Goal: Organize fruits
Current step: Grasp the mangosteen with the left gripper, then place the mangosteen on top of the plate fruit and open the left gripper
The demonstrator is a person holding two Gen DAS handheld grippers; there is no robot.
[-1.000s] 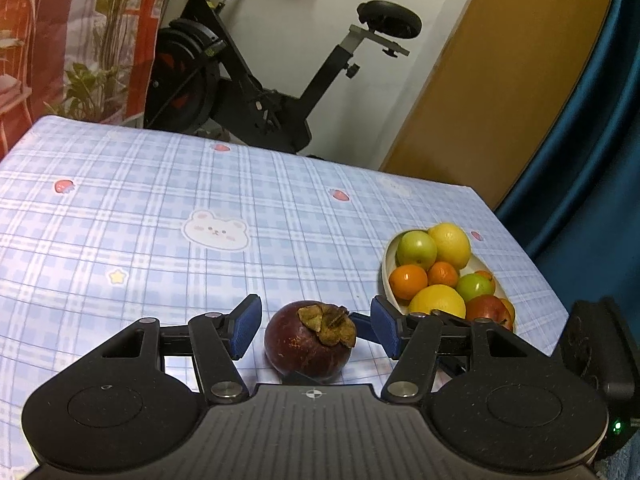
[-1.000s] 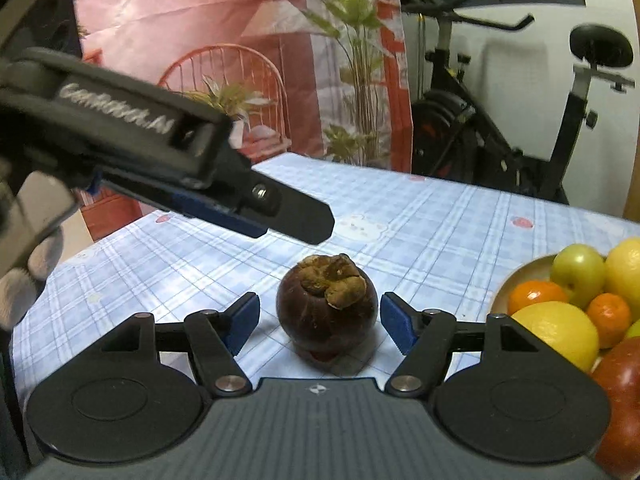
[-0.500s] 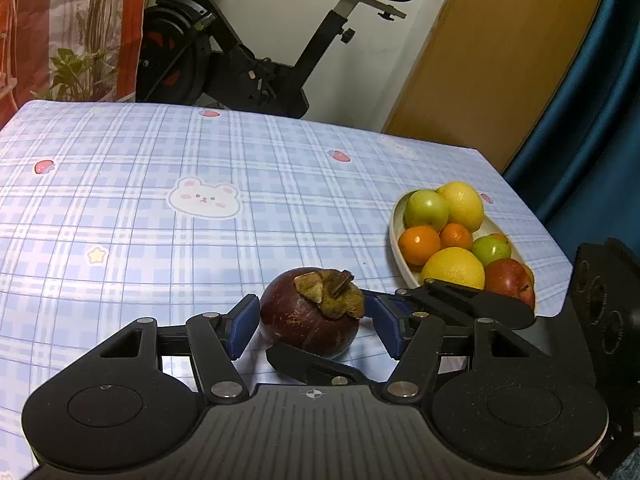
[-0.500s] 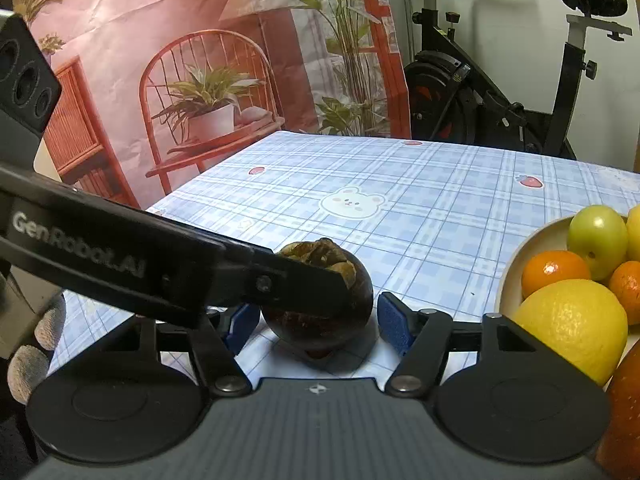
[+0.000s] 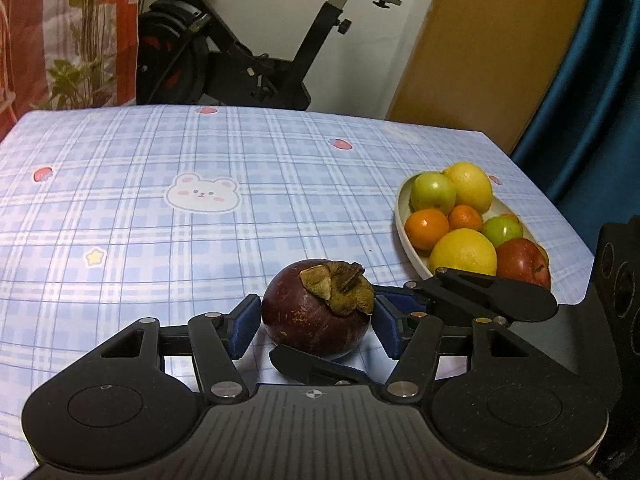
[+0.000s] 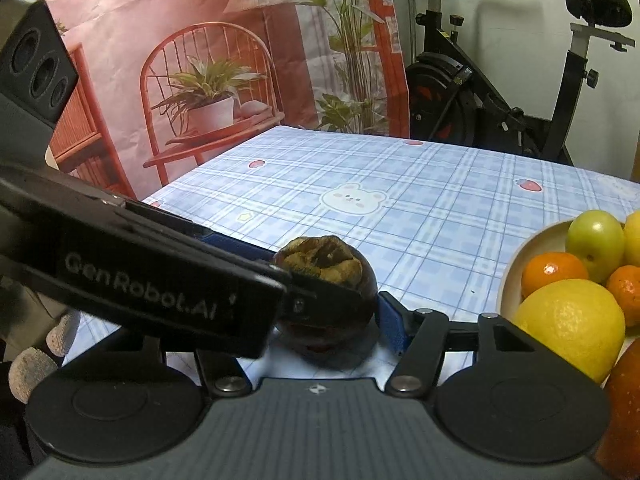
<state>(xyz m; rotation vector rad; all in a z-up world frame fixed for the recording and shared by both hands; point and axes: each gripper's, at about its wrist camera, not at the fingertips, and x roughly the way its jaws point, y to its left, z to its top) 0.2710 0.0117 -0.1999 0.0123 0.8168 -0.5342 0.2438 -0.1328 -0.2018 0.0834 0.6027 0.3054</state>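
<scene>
The mangosteen [image 5: 316, 312] sat on the tablecloth [image 5: 200, 240] between our left gripper's [image 5: 314, 326] blue pads, both touching its sides. Our right gripper [image 6: 320, 312] had been closing on that fruit too, crossing the left; its grip we couldn't tell. Off to the right waited the full bowl [image 5: 404, 236].

One mangosteen [image 5: 316, 312] — one bowl [image 5: 402, 216] — two grippers.
</scene>
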